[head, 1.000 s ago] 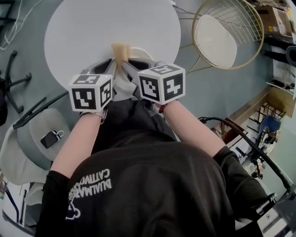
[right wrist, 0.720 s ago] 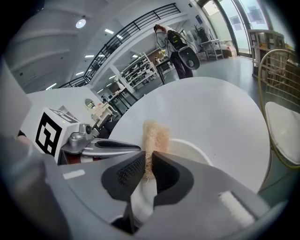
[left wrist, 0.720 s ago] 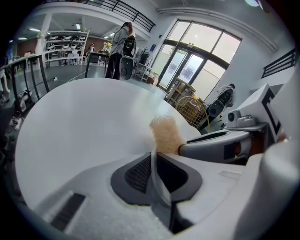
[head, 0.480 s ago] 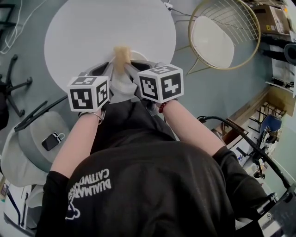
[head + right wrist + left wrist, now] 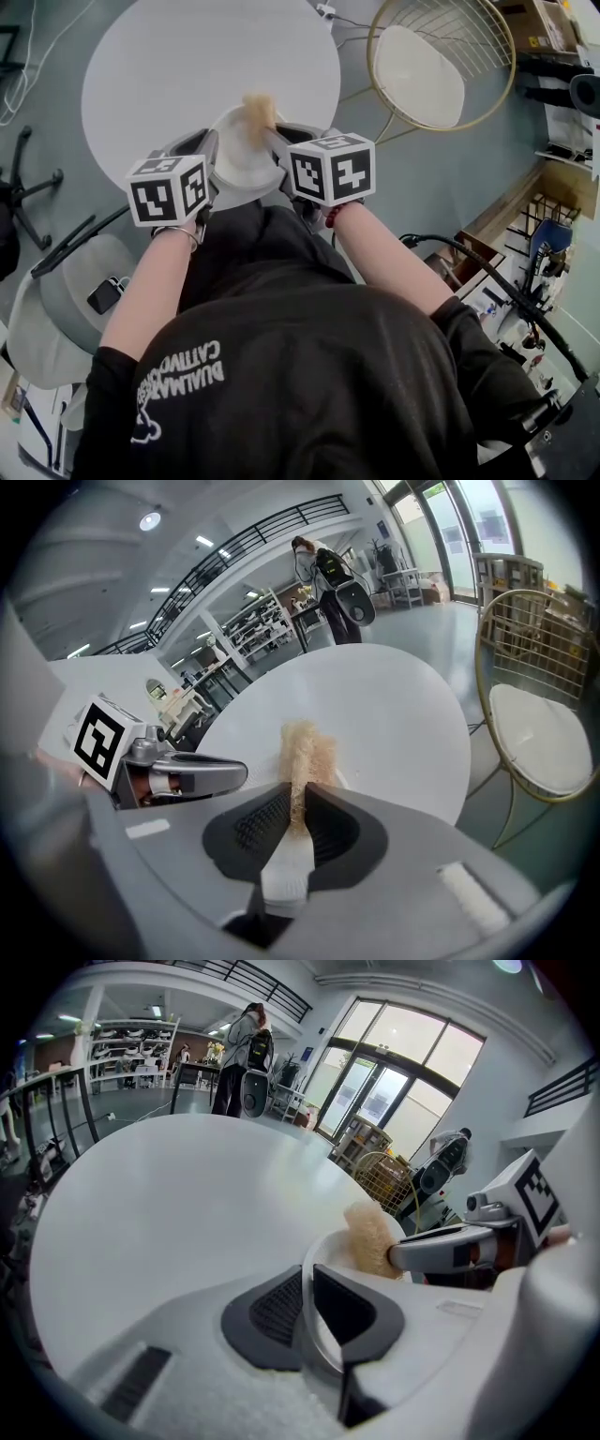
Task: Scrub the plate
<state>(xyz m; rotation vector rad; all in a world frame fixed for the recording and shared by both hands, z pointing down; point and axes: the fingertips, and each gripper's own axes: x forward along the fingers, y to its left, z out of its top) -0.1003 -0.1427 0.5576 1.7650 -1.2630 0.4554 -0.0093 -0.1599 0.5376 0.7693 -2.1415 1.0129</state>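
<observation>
A white plate (image 5: 236, 157) is held above the near edge of the round white table (image 5: 169, 66). My left gripper (image 5: 309, 1286) is shut on the plate's rim (image 5: 319, 1251), which stands edge-on between the jaws. My right gripper (image 5: 298, 808) is shut on a tan fibrous scrubber (image 5: 305, 747) with a white strip trailing back between the jaws. In the head view the scrubber (image 5: 259, 111) lies against the plate's far side, with the left gripper (image 5: 208, 145) at the plate's left and the right gripper (image 5: 278, 137) at its right.
A gold wire chair with a white cushion (image 5: 427, 66) stands to the right of the table. A grey seat (image 5: 70, 281) with a phone (image 5: 105, 293) on it is at the near left. An office chair base (image 5: 23, 173) and cables lie on the floor at left.
The scrubber has slid a little to the right over the plate. The left gripper has shifted left, and more of the plate's face shows between the two grippers.
</observation>
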